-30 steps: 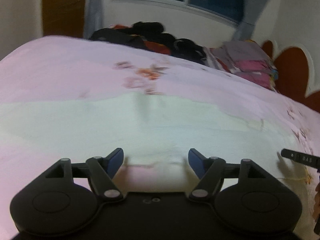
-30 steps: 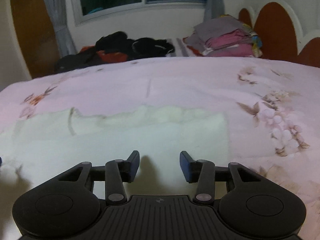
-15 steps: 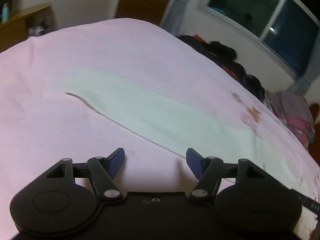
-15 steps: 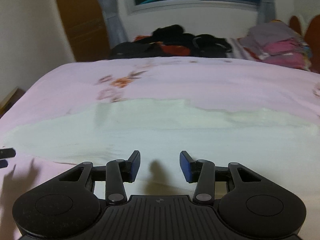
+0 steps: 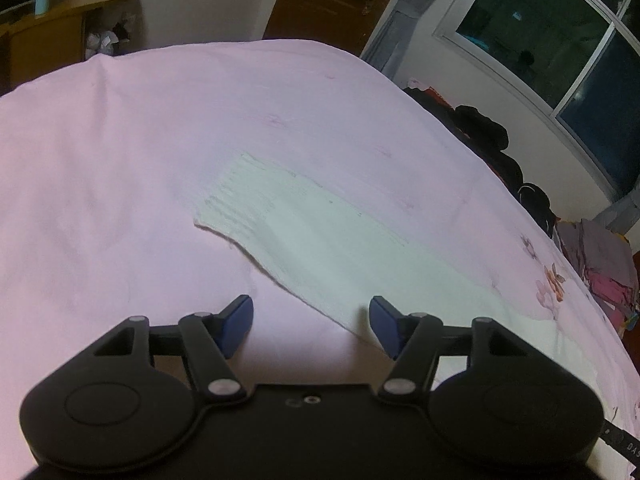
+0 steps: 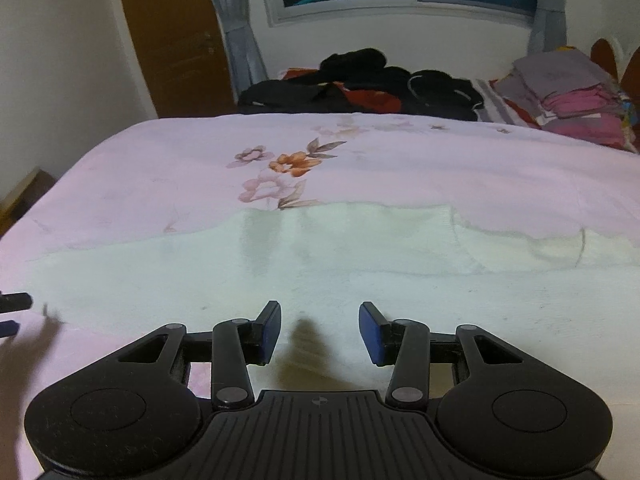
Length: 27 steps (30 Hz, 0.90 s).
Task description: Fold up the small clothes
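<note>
A pale white knit garment (image 5: 320, 244) lies flat on the pink bed sheet (image 5: 120, 160); its ribbed end points toward the far left in the left wrist view. It also shows in the right wrist view (image 6: 320, 264), spread wide across the bed. My left gripper (image 5: 311, 322) is open and empty, hovering at the garment's near edge. My right gripper (image 6: 319, 330) is open and empty, low over the garment's near part. The left gripper's fingertips (image 6: 12, 312) show at the left edge of the right wrist view.
A pile of dark clothes (image 6: 360, 84) lies at the bed's far side under the window. A stack of folded clothes (image 6: 568, 96) sits at the far right. A wooden door (image 6: 172, 36) and a wooden shelf (image 5: 60, 28) stand beyond the bed.
Both grippers have swung to the left along the garment. The left one now faces the garment's ribbed left end; the right one now sits over its middle. Both stay open.
</note>
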Each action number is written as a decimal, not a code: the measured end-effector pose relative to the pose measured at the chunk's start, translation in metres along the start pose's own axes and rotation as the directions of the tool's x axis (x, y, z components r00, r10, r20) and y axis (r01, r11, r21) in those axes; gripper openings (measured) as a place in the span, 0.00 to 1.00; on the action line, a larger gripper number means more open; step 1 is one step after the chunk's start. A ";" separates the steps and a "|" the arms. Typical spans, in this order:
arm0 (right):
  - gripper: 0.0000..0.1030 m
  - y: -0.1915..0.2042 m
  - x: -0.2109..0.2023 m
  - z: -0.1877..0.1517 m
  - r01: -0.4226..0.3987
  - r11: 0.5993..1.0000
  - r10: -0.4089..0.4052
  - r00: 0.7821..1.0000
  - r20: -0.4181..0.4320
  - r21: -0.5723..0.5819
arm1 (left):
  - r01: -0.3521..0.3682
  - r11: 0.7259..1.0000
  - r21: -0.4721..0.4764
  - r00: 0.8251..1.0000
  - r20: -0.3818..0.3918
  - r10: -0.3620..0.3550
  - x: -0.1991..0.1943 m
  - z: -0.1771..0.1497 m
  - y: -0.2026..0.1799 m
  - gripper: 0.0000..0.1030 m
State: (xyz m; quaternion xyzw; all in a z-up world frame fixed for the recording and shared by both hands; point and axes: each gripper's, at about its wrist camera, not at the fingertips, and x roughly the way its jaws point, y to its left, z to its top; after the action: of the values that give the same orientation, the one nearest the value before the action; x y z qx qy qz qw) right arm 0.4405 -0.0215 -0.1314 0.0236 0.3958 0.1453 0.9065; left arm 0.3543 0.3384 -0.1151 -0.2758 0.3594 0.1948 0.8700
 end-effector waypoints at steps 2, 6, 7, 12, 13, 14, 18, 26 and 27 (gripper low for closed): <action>0.43 -0.003 0.003 0.001 0.016 1.000 -0.016 1.000 -0.001 0.003 | 0.005 1.000 -0.001 1.000 0.005 -0.005 0.003 0.001 0.000 0.61; 0.43 -0.005 0.010 0.000 0.034 0.999 -0.034 0.999 -0.015 0.012 | 0.023 0.999 -0.024 0.999 0.024 -0.022 0.008 0.002 0.005 0.60; 0.43 -0.005 0.013 -0.001 0.036 0.999 -0.036 0.999 -0.021 0.012 | 0.024 0.999 -0.028 0.999 0.029 -0.024 0.009 0.002 0.006 0.58; 0.43 -0.002 0.029 -0.008 0.059 0.998 -0.059 0.997 -0.055 -0.004 | 0.014 0.999 -0.037 0.998 0.064 -0.011 0.016 0.003 0.006 0.39; 0.43 -0.001 0.030 -0.008 0.062 0.998 -0.062 0.997 -0.054 -0.006 | 0.012 0.999 -0.044 0.998 0.069 -0.009 0.017 0.004 0.007 0.32; 0.43 -0.001 0.029 -0.008 0.063 0.998 -0.063 0.997 -0.054 -0.009 | 0.007 0.999 -0.051 0.997 0.072 -0.004 0.018 0.004 0.007 0.26; 0.43 0.000 0.025 -0.005 0.064 0.998 -0.064 0.997 -0.039 -0.012 | 0.016 0.996 -0.084 0.997 0.074 -0.009 0.021 0.005 0.009 0.12; 0.43 -0.001 0.029 -0.007 0.058 0.998 -0.058 0.997 -0.043 -0.004 | 0.047 0.993 -0.111 0.995 0.094 -0.036 0.023 0.007 0.007 0.03; 0.43 -0.001 0.030 -0.008 0.064 0.998 -0.064 0.997 -0.049 -0.010 | 0.051 0.993 -0.105 0.994 0.102 -0.040 0.022 0.008 0.006 0.03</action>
State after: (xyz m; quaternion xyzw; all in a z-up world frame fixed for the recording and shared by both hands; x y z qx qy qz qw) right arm 0.4542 -0.0148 -0.1590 0.0037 0.4178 0.1183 0.9008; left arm 0.3698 0.3505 -0.1285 -0.3203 0.2980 0.2074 0.8750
